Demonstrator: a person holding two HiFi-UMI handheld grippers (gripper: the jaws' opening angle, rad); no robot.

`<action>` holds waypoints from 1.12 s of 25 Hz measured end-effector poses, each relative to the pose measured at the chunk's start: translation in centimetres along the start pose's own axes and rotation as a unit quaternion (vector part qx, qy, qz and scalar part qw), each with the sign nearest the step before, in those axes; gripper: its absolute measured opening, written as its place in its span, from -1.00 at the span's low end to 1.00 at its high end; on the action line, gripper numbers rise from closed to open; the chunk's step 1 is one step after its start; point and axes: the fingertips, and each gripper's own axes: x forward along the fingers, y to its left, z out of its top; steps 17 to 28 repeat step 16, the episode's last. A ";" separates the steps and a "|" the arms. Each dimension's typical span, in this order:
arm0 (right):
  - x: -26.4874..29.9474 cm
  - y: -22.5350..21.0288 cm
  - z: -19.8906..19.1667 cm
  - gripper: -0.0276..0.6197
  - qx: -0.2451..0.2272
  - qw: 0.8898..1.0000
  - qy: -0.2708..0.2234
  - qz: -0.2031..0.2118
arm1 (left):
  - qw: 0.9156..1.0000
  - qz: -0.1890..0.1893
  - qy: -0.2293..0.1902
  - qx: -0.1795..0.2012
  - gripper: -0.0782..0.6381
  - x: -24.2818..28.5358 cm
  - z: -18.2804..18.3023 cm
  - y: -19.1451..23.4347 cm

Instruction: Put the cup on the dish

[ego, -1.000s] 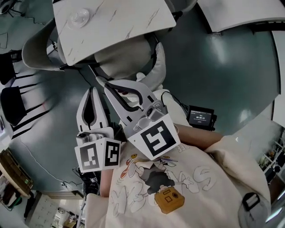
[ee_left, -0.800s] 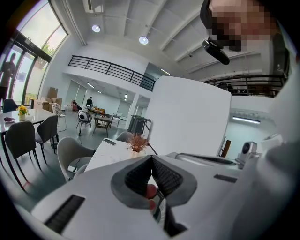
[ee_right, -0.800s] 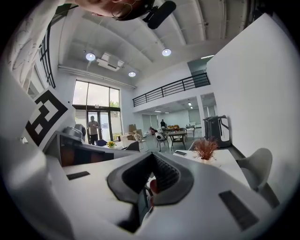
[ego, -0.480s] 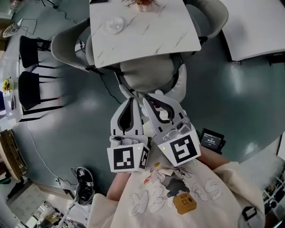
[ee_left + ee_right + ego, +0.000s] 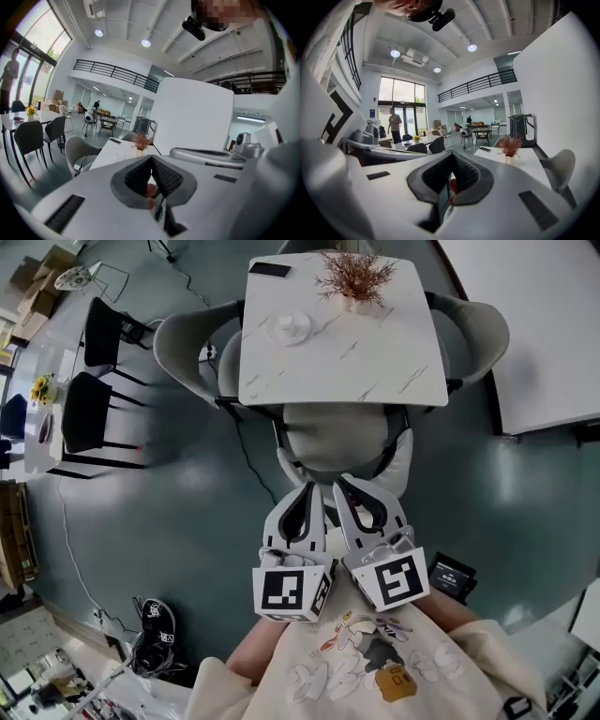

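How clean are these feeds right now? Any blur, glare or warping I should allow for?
Head view: sharp, but fisheye bows the table edges, and the white cup barely stands out on it. Left gripper view: dark round vignette, window glare at left, nearby fingers soft. Right gripper view: same vignette, bright windows, plant crisp.

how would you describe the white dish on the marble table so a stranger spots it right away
Start at the square white marble-patterned table ringed by grey chairs. On its left half in the head view sits the small round white dish, nearer than the flat black rectangle at the corner and left of the reddish dried plant. It is the only round, pale, low thing there.
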 end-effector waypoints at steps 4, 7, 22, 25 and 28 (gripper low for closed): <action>0.2 0.8 -0.2 -0.90 -0.011 1.000 0.009 0.013 | 1.000 0.006 -0.009 -0.001 -0.76 -0.4 0.5 0.6; 0.4 1.1 -0.1 -0.90 -0.010 1.000 0.001 0.015 | 1.000 0.002 -0.009 0.000 -0.76 -0.4 0.3 0.5; -0.8 2.3 -0.6 -0.90 -0.014 1.000 0.006 0.007 | 1.000 -0.009 -0.010 -0.004 -0.76 -1.9 -0.2 0.3; -0.8 2.3 -0.6 -0.90 -0.014 1.000 0.006 0.007 | 1.000 -0.009 -0.010 -0.004 -0.76 -1.9 -0.2 0.3; -0.8 2.3 -0.6 -0.90 -0.014 1.000 0.006 0.007 | 1.000 -0.009 -0.010 -0.004 -0.76 -1.9 -0.2 0.3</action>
